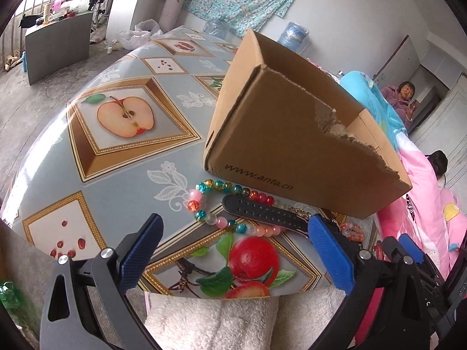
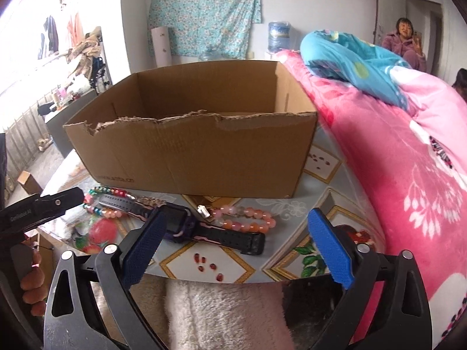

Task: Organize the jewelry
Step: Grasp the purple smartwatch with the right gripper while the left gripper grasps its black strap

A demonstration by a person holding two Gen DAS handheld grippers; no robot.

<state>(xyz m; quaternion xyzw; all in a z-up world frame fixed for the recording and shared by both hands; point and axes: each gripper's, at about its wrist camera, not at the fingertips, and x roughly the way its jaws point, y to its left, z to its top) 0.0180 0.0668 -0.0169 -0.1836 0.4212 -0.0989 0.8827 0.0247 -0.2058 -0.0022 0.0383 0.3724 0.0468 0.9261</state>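
1. Table [image 2: 329,172], fruit-print cloth over it; a pink quilt [image 2: 408,175] is heaped along its right side.
2. Cardboard box [image 2: 198,151], open top, torn near rim, stands on the table behind the jewelry.
3. Right gripper [image 2: 233,239]: blue fingers stand wide apart, nothing pressed between them. It hovers above the near table edge, the watch just ahead of it.
4. Left gripper [image 1: 233,239]: fingers spread wide, holding nothing, angled down at the multicolored bracelet.
5. Watch [image 2: 186,224], dark purple body, black perforated strap, lies flat in front of the box. One strap end rests over the multicolored bracelet.
6. Multicolored bead bracelet [image 1: 204,201] lies on the table, close to the box's near wall.
7. Pink-orange bead bracelet [image 2: 248,218] lies just right of the watch body, touching it or nearly so.
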